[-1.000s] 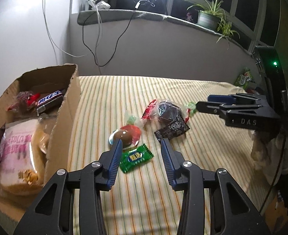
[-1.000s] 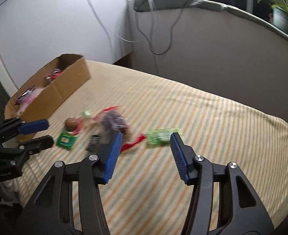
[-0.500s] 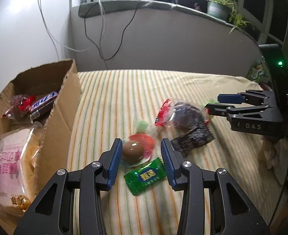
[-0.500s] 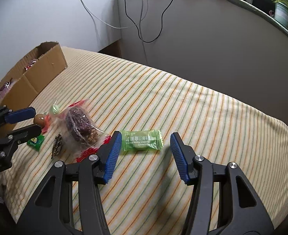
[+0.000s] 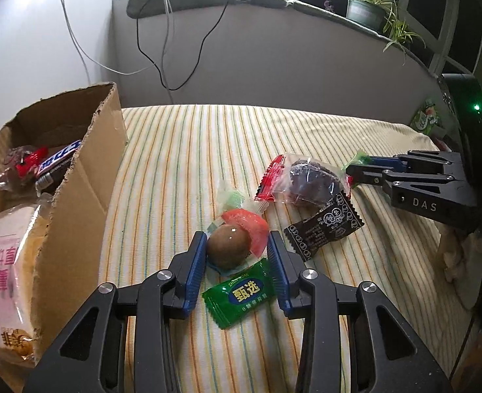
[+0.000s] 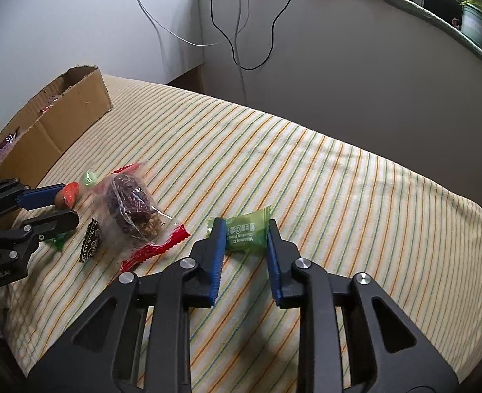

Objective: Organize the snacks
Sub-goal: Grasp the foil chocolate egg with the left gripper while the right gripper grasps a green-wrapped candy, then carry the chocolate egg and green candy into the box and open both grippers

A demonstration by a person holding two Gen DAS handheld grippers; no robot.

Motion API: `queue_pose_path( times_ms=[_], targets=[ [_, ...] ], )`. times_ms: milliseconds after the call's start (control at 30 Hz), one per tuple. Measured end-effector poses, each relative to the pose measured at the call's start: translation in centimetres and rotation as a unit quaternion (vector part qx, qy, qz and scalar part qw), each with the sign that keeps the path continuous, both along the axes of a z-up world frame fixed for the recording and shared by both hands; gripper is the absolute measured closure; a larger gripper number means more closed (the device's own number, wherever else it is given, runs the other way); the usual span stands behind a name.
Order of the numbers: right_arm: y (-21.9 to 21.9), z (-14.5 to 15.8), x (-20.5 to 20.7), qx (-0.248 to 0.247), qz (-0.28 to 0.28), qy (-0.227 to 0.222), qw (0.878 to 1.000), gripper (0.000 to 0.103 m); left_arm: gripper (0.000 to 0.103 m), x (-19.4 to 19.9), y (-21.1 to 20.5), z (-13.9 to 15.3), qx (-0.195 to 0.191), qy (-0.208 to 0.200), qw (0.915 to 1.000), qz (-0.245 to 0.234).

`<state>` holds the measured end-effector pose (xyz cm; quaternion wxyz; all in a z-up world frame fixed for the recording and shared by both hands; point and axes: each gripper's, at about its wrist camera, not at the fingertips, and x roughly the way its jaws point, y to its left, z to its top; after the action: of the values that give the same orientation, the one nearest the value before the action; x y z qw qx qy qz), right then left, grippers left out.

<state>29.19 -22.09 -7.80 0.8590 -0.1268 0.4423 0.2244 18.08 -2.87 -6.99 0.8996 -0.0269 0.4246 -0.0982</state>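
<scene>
Snacks lie on a striped bed (image 5: 182,150). My left gripper (image 5: 237,245) is open, its fingers on either side of a packed brown egg (image 5: 228,248) with a red-and-green wrapper. A dark green candy (image 5: 241,294) lies just below it. A black sachet (image 5: 323,229) and a clear pack of dark dates (image 5: 306,180) lie to the right. My right gripper (image 6: 245,229) is open around a light green candy (image 6: 246,233). The left gripper shows in the right wrist view (image 6: 51,206), the right gripper in the left wrist view (image 5: 359,167).
An open cardboard box (image 5: 87,177) at the left holds a chocolate bar (image 5: 59,160), a pink bread pack (image 5: 2,268) and other wrapped snacks. A grey wall with hanging cables (image 5: 162,49) backs the bed. Potted plants (image 5: 365,9) stand on the sill.
Both grippers moved forward and down. The left now straddles the egg pack, and the right now straddles the light green candy with its fingers closer together.
</scene>
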Motion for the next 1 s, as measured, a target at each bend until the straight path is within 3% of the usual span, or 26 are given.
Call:
queue_pose_path(
  times_ms=[367,1000],
  targets=[
    [-0.8,1.5,-1.7,0.01,-0.002,-0.01,1.0,0.096,0.067,-1.8,0.4,1.3,-0.013,-0.022,0.9997,0.0],
    [-0.4,7.1,-6.1,0.041,0.001,-0.055,0.998,0.098,0.067,-5.7,2.9,5.0,-0.039,-0.078,0.9961,0.007]
  ],
)
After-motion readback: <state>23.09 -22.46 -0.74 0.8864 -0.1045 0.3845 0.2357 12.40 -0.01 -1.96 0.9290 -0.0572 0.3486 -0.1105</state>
